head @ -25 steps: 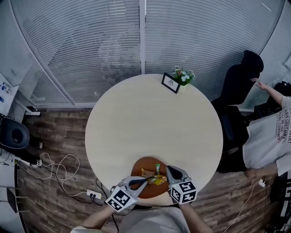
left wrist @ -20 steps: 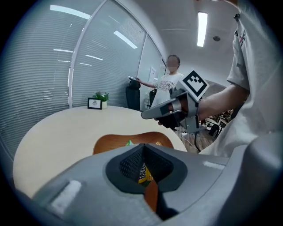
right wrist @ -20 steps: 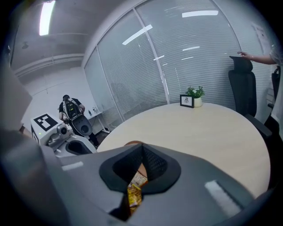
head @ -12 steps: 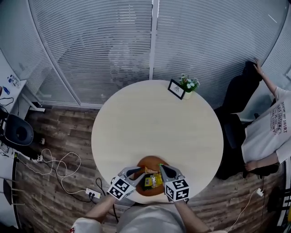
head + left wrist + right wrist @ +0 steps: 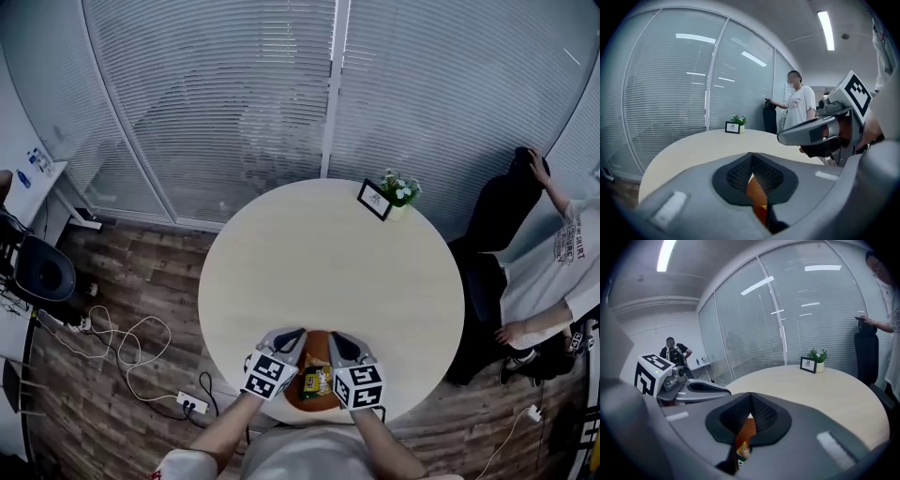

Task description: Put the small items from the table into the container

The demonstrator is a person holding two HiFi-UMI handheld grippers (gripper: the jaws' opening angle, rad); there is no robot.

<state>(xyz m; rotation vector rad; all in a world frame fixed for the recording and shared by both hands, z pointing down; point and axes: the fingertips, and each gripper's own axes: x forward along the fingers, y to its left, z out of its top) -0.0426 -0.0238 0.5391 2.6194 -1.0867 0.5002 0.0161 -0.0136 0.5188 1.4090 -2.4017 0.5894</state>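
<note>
The jaws of the left gripper (image 5: pixel 751 155) are pressed together with nothing between them, and those of the right gripper (image 5: pixel 751 395) meet likewise, empty. The 2 flank the brown container (image 5: pixel 316 340) at the round table's (image 5: pixel 328 262) near edge; yellow snack packets (image 5: pixel 319 380) lie inside it.
</note>
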